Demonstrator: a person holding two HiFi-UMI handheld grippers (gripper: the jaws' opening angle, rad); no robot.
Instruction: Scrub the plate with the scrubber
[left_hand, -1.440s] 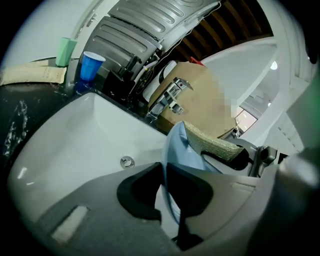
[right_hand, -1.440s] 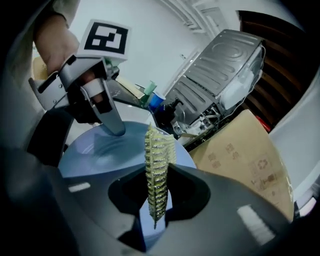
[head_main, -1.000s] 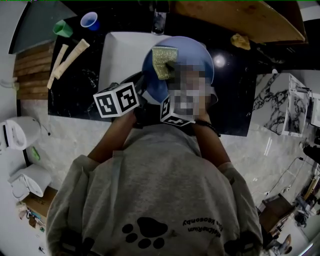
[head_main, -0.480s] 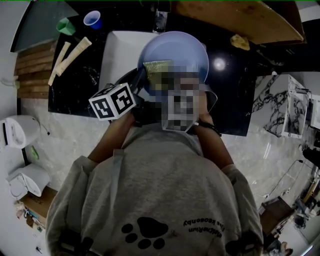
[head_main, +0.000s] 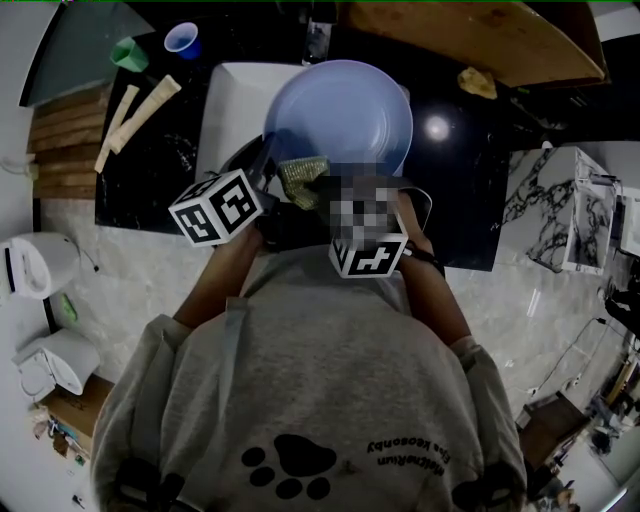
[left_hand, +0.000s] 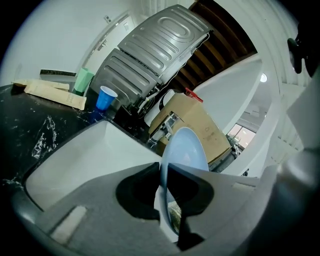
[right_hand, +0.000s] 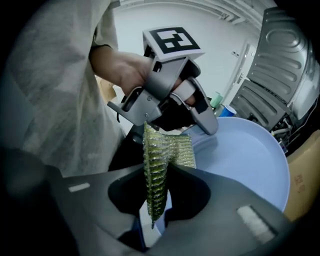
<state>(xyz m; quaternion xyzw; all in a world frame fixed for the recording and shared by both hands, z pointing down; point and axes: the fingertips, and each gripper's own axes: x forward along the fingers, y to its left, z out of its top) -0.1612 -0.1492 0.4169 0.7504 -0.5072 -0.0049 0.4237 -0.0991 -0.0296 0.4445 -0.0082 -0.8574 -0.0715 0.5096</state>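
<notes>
Left claw (left_hand: 161, 172) pinched the rim of the light blue plate (left_hand: 186, 146). From its own camera I saw that plate only edge-on. Right claw (right_hand: 156, 175) was pressed shut on the green-gold scrubber (right_hand: 167, 150). Its camera showed the scrubber at the plate's rim, just beside the left claw. Only my head camera showed the plate over the white sink (head_main: 228, 100) in the black counter (head_main: 150, 170).

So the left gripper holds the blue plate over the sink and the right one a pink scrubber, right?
Not pink: the scrubber in the right gripper is yellow-green, as the right gripper view shows. The left gripper does hold the blue plate over the sink.
</notes>
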